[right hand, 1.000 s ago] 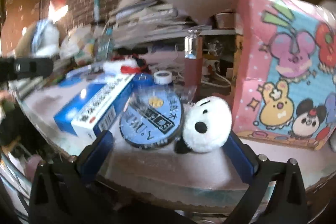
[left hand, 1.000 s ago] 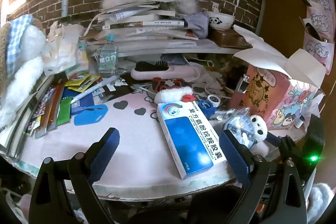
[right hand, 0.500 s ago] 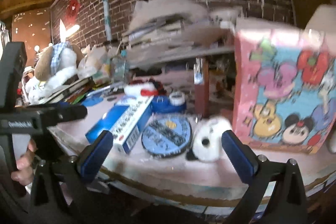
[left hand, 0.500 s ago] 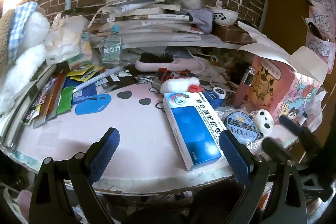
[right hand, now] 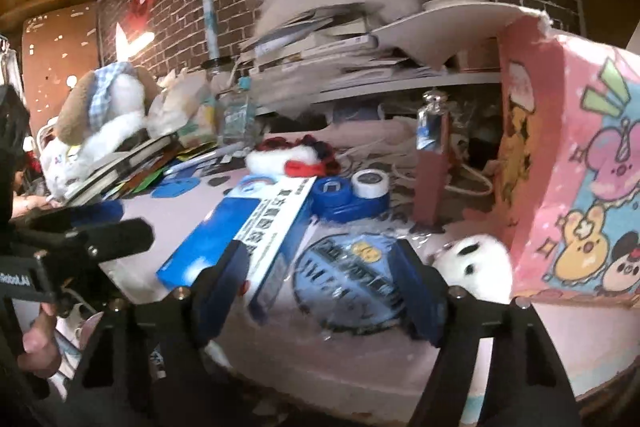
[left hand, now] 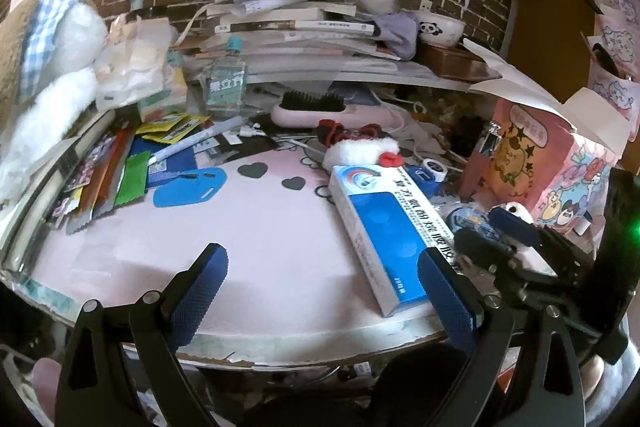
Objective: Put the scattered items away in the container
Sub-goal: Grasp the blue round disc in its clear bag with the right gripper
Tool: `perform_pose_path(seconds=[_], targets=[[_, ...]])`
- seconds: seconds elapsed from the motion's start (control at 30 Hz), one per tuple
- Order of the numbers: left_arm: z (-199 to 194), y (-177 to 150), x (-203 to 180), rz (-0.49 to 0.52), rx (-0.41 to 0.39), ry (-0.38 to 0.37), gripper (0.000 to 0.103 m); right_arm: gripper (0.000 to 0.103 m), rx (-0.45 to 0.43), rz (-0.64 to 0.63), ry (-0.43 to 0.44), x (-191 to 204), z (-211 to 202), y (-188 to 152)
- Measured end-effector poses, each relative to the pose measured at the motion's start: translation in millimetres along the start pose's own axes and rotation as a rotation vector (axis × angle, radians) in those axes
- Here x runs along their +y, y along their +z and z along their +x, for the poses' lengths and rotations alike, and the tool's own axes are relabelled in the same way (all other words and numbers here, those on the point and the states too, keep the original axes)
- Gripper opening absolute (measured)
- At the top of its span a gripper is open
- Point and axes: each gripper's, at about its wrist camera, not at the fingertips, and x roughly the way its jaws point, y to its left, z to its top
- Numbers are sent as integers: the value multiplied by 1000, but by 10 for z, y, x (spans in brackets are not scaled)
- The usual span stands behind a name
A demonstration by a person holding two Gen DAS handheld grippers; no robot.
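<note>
Pink surface (left hand: 256, 235) crowded with clutter; cartoon-printed pink container (right hand: 580, 163) stands open at its right end. Blue-and-white medicine box (right hand: 256, 227) lies near the front edge, round wrapped blue tin (right hand: 348, 283) just beside it, small panda plush (right hand: 472, 263) next to the container. Right tongs (right hand: 320, 283) closing around the tin, pads not yet pressing. Left tongs (left hand: 320, 291) wide, empty, low over bare surface. Step looks like grasping the tin; next calls for a firm pinch, then a lift into the container.
</note>
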Motion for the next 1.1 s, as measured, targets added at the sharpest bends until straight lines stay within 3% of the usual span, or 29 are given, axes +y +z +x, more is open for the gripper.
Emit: perform_pose_path(seconds=[0.23,0.37,0.57,0.77,0.83,0.97,1.1], targets=[[25,14,-55,16,3,-10,95,69,22,-9,-57,-79,40,-6],[45,-1,-132,39,7,-6,95,87,23,-39,-60,0,43,-44],[-10,-7,-76,25,-9,-8,95,88,57,-97,-135,111,164,-93],[-30,-16,-18,8,-12,-3,95,88,70,-85,-118,136,267,-89],[-29,-21,-14,8,-11,-2,95,86,66,-86,-110,143,278,-87],[-19,-29,-22,7,-7,-4,95,69,56,-85,-90,135,263,-88],[-15,-28,-42,8,-9,-8,95,65,54,-88,-85,120,258,-80]])
